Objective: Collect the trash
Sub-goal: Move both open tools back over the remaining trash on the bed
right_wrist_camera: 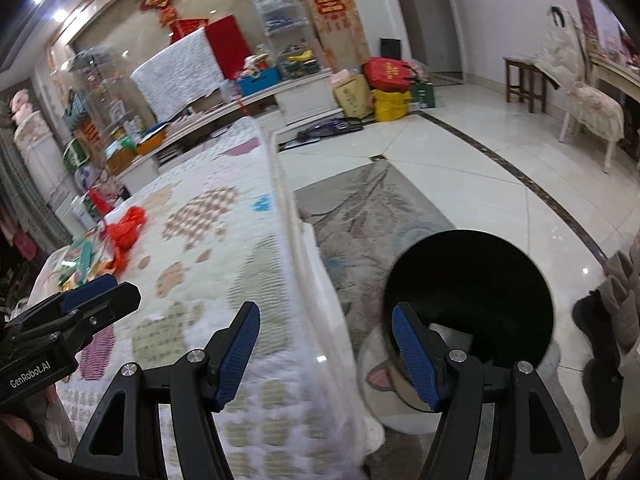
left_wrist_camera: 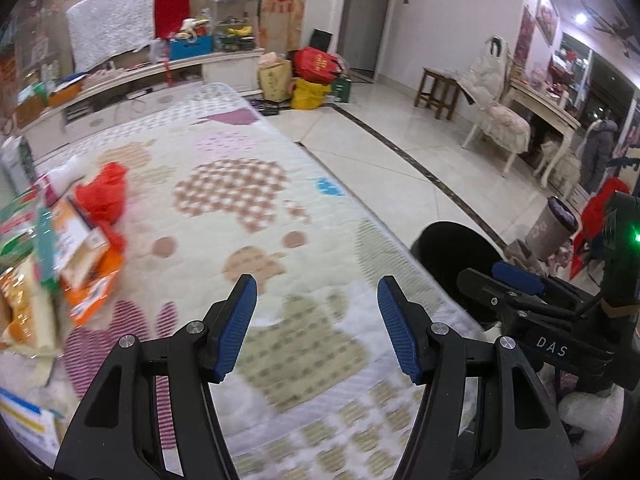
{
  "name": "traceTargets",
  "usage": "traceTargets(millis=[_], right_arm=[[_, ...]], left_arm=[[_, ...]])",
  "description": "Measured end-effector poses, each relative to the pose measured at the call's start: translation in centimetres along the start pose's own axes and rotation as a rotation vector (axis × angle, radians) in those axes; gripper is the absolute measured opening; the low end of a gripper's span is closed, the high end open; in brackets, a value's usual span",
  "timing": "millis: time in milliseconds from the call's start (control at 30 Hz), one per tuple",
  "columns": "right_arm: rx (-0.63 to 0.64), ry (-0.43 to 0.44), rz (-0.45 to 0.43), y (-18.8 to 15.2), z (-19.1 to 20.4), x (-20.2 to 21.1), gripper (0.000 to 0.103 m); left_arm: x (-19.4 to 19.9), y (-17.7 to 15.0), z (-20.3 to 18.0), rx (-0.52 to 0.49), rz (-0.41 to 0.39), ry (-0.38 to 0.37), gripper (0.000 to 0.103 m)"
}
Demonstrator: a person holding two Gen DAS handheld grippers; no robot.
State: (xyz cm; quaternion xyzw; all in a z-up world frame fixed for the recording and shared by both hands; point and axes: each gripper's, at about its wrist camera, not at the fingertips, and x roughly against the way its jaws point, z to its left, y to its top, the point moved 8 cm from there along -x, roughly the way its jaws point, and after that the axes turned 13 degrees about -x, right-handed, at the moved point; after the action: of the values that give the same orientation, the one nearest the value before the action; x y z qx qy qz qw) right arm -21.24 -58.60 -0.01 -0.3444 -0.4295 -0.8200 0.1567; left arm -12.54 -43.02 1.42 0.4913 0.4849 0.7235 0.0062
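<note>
Trash pile (left_wrist_camera: 60, 248) lies ahead-left of left gripper (left_wrist_camera: 318, 328), the nearer one; fingers apart, empty. Right gripper (right_wrist_camera: 326, 354) likewise spread, by the bin (right_wrist_camera: 468, 296).

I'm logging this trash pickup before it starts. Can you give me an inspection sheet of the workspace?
Surface: quilted patterned cover, mostly bare in the middle.
Job's things: pile of wrappers and a red plastic bag at the cover's left edge; black-lined bin on the floor beside it.
Clutter: boots on the floor.
Grippers: left gripper and right gripper open, holding nothing.
Cables: nothing seen.
Surroundings: tiled floor, wooden stool.
</note>
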Motion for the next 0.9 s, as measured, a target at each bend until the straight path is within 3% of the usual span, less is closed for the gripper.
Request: traceTargets(millis=[333, 667, 900], right_arm=[[0.087, 0.071, 0.056, -2.2, 6.2, -1.4, 0.067], [0.136, 0.108, 0.098, -3.5, 9.6, -2.7, 0.067], [0.156, 0.121, 0.118, -4.0, 10.7, -3.3, 0.067]], left_arm=[[2.3, -4.0, 5.0, 0.066, 0.029, 0.054, 0.062], [2.4, -8.0, 13.1, 0.248, 0.084, 0.095, 0.062], [4.1, -12.5, 16.2, 0.364, 0.146, 0.068, 0.062]])
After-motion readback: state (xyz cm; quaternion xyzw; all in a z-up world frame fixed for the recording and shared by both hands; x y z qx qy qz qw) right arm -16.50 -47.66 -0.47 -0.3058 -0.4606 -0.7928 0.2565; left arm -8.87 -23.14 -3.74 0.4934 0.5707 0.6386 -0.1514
